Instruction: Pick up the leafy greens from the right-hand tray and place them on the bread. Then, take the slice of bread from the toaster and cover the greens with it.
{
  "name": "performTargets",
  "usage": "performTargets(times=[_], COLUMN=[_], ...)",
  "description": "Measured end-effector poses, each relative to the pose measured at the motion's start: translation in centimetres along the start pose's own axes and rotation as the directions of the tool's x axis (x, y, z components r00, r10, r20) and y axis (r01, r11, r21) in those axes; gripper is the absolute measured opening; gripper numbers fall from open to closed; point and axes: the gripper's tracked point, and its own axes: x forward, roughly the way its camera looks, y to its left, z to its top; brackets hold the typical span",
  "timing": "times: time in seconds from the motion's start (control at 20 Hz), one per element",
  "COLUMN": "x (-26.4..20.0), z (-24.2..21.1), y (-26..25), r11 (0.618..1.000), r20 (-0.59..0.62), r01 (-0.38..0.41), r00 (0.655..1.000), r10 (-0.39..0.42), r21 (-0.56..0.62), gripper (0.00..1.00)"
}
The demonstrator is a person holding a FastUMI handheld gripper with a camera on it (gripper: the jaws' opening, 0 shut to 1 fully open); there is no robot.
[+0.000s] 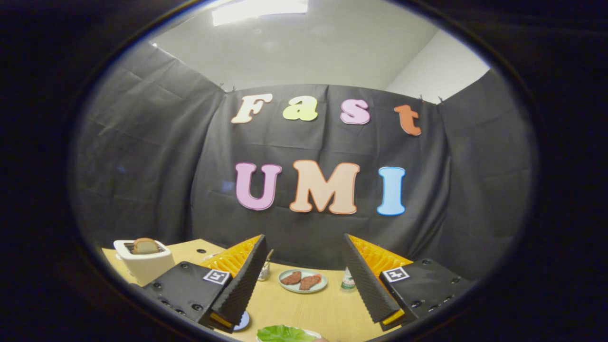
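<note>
The gripper is hovering above the counter with its fingers spread wide, holding nothing. The leafy greens are lying flat just below the fingers, long axis crosswise. Left of the gripper, bread is standing upright in the toaster.

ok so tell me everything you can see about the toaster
The toaster is a white, boxy appliance that looks like plastic, standing upright at the far left corner of the wooden table, close to the black cloth wall. A browned slice of bread sticks up out of its top slot. Its lower part is hidden behind the gripper's left finger body. The gripper is open, fingers wide apart and touching nothing, with the toaster off to their left.
</note>
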Motion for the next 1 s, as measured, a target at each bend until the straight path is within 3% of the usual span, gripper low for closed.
performTargets(times=[0.3, 0.55, 0.7, 1.0], x=[0.0, -0.2, -0.4, -1.2], z=[-1.8, -5.4, -8.4, -14.8], y=[0.1, 0.9, 1.5, 2.2], r11=[0.99, 0.956, 0.923, 0.83], r20=[-0.056, -0.158, -0.246, -0.409], r01=[-0.125, -0.273, -0.371, -0.552], r00=[0.991, 0.954, 0.908, 0.777], r10=[0.121, 0.254, 0.339, 0.478], r21=[-0.071, -0.111, -0.098, -0.08], gripper=[1.0, 1.0, 1.0, 1.0])
